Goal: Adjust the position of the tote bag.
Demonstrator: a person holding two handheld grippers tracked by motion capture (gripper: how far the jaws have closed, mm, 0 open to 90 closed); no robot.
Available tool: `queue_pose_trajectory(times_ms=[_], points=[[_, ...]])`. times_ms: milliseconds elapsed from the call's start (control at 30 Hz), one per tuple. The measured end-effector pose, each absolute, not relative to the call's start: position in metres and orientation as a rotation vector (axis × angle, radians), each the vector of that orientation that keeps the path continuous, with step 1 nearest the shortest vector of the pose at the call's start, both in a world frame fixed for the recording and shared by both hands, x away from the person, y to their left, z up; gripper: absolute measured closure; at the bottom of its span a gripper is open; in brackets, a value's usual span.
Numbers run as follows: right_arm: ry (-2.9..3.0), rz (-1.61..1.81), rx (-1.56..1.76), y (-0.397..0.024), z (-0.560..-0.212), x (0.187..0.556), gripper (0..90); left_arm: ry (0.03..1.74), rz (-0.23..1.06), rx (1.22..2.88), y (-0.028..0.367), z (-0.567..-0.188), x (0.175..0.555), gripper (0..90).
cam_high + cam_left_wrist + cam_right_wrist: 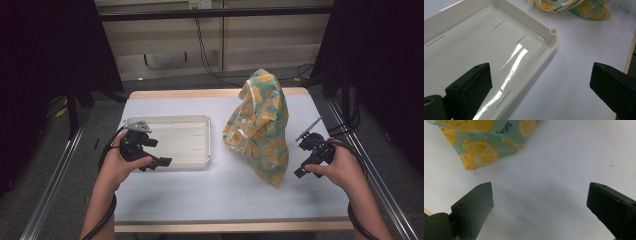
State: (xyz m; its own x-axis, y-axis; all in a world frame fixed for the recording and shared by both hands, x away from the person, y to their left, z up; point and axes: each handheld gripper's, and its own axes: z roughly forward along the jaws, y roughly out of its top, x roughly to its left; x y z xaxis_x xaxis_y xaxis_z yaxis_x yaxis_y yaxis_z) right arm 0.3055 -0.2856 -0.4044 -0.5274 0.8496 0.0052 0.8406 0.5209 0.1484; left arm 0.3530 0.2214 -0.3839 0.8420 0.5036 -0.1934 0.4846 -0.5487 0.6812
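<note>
Lemon-print bag [260,125] stands between open grippers — white tray [200,161] left.

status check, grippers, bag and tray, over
Left gripper open at the near edge of the tray, right gripper open beside the lemon-print bag. Bag untouched, standing crumpled. Nothing in the way.

White table [165,192] with light wood edge, black cables [210,60] trailing over grey floor [165,82] behind it, pale panelled wall [270,35] at the back, dark curtains [45,55] on both sides.
</note>
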Motion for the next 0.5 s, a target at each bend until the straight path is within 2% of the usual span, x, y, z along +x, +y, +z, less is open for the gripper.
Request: queue_pose_trajectory(times_ms=[500], points=[[2.685, 0.195, 1.517, -0.291, -0.374, 0.315, 7.1, 0.718, 0.023, 2.239, 0.225, -0.385, 0.353, 3.7]])
